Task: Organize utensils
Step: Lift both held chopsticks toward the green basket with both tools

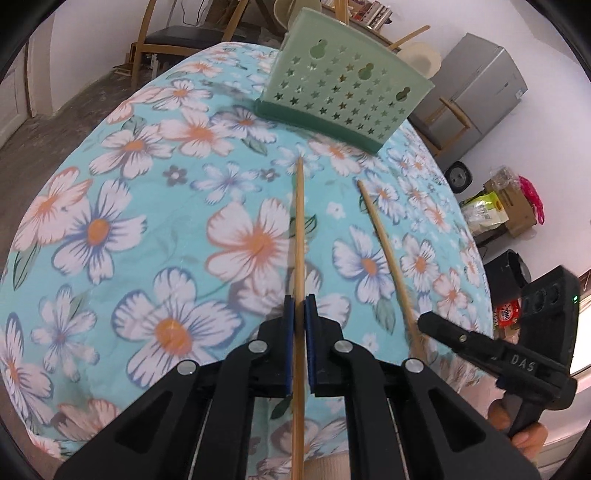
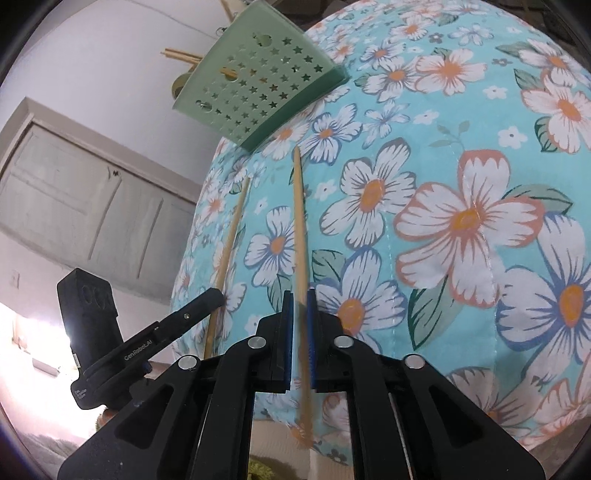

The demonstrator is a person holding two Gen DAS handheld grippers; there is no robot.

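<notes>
A green utensil holder [image 1: 338, 90] with star-shaped holes stands at the far side of the floral tablecloth [image 1: 147, 229]; it also shows in the right wrist view [image 2: 258, 85]. My left gripper [image 1: 300, 302] is shut on a wooden chopstick [image 1: 300, 229] that points toward the holder. My right gripper [image 2: 300, 297] is shut on a second wooden chopstick [image 2: 299, 221], also pointing toward the holder. Each view shows the other gripper with its chopstick: the right one [image 1: 384, 251] in the left wrist view, the left one [image 2: 231, 236] in the right wrist view. Chopstick ends stick out of the holder [image 2: 181, 55].
Wooden chairs [image 1: 184, 33] stand beyond the table. A grey cabinet [image 1: 476, 88], a cardboard box with bags [image 1: 509, 206] and a small round speaker [image 1: 460, 177] sit to the right. A panelled door [image 2: 92, 199] is at left in the right wrist view.
</notes>
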